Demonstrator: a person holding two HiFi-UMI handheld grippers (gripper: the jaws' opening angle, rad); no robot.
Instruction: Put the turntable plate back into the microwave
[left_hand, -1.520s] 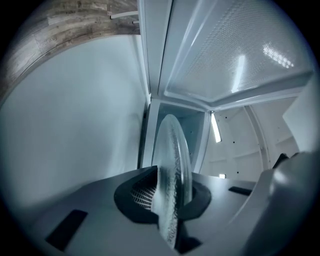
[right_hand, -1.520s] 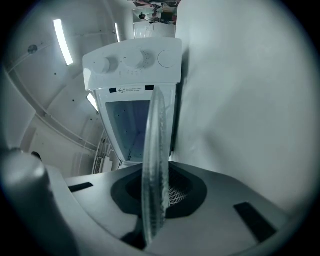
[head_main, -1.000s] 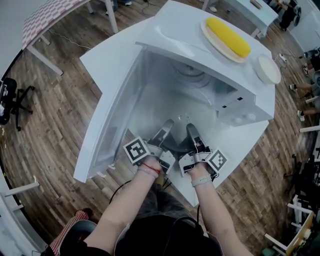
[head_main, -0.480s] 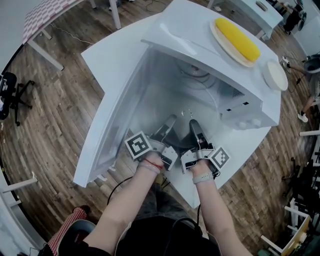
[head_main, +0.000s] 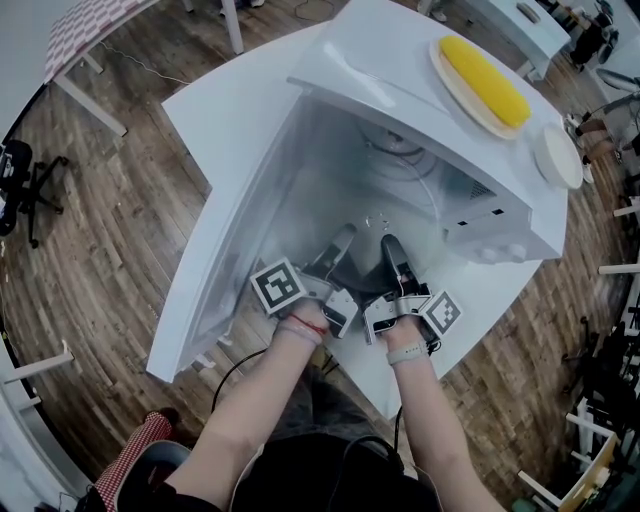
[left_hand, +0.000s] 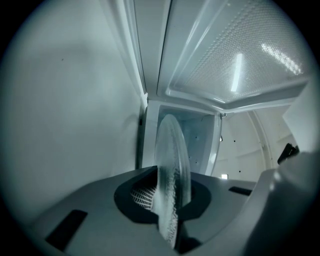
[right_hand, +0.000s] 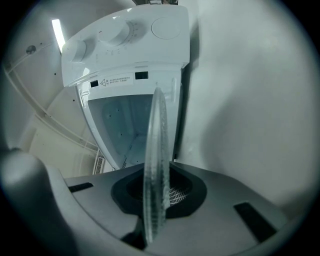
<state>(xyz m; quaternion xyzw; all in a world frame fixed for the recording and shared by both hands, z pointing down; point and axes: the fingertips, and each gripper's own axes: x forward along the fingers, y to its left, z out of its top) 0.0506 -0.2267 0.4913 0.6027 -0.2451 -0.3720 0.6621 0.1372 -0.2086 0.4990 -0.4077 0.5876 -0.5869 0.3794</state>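
The white microwave (head_main: 400, 70) stands on a white table with its door (head_main: 225, 240) swung open to the left. The clear glass turntable plate (head_main: 372, 228) is held level at the mouth of the cavity; in the head view it shows only as faint glints. My left gripper (head_main: 343, 236) is shut on the plate's near left rim. My right gripper (head_main: 388, 246) is shut on its near right rim. In the left gripper view the plate (left_hand: 172, 165) runs edge-on through the left gripper (left_hand: 170, 202). In the right gripper view the plate (right_hand: 154, 150) passes likewise through the right gripper (right_hand: 152, 202).
A cob of corn (head_main: 485, 72) lies on a plate on top of the microwave, with a small white dish (head_main: 560, 155) beside it. The control panel with dials (right_hand: 120, 37) sits right of the cavity. The white table (head_main: 215, 100) stands on wood floor; a chair base (head_main: 25, 195) is at the far left.
Both grippers keep their hold on the plate and have edged slightly deeper toward the cavity. The head view has shifted a little.
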